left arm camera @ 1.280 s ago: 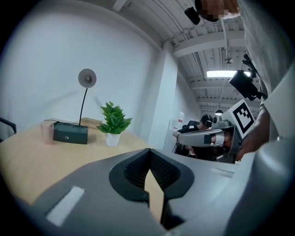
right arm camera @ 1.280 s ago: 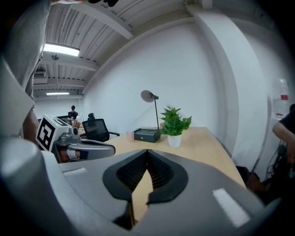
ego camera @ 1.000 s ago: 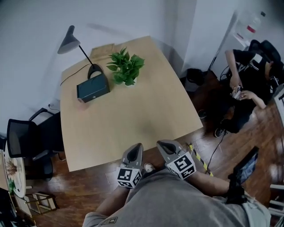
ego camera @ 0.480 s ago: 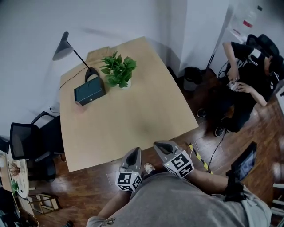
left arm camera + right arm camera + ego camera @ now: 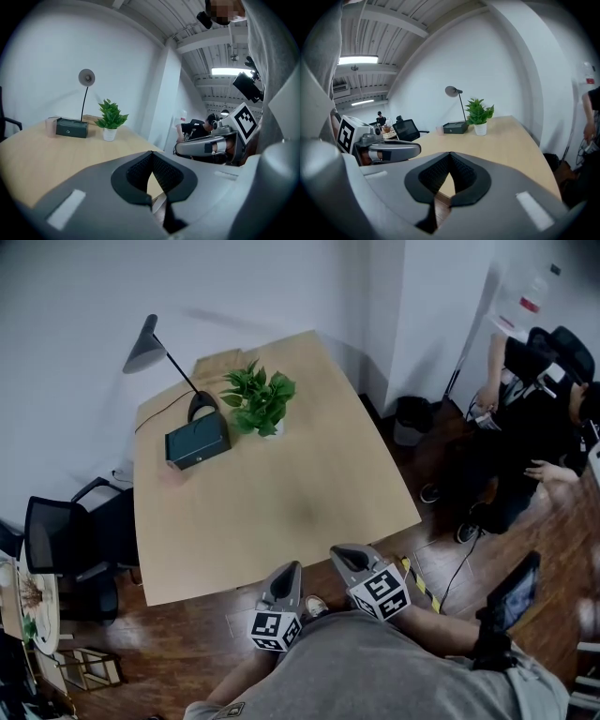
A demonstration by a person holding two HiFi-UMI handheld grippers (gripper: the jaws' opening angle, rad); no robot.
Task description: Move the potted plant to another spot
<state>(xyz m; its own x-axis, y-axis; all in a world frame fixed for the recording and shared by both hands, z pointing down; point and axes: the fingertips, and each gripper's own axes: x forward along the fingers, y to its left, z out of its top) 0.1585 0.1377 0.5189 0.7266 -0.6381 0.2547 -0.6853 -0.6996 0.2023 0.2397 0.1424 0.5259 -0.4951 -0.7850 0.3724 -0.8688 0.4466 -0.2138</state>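
Observation:
The potted plant (image 5: 260, 401), green leaves in a small white pot, stands at the far end of the light wooden table (image 5: 281, 512), beside a dark box. It also shows far off in the left gripper view (image 5: 111, 118) and the right gripper view (image 5: 480, 113). My left gripper (image 5: 289, 569) and right gripper (image 5: 341, 551) hover side by side off the table's near edge, far from the plant. Both are shut with nothing in them, jaws meeting at the tips (image 5: 152, 154) (image 5: 450, 154).
A dark box (image 5: 198, 442) and a desk lamp (image 5: 148, 343) stand left of the plant. A black office chair (image 5: 58, 536) is at the table's left. A person (image 5: 548, 427) sits at the right, near a dark bin (image 5: 412, 418). A cable (image 5: 459, 559) lies on the wood floor.
Both grippers have sunk slightly in the head view, still shut. The plant stays put on the table. The person at the right has shifted their arms.

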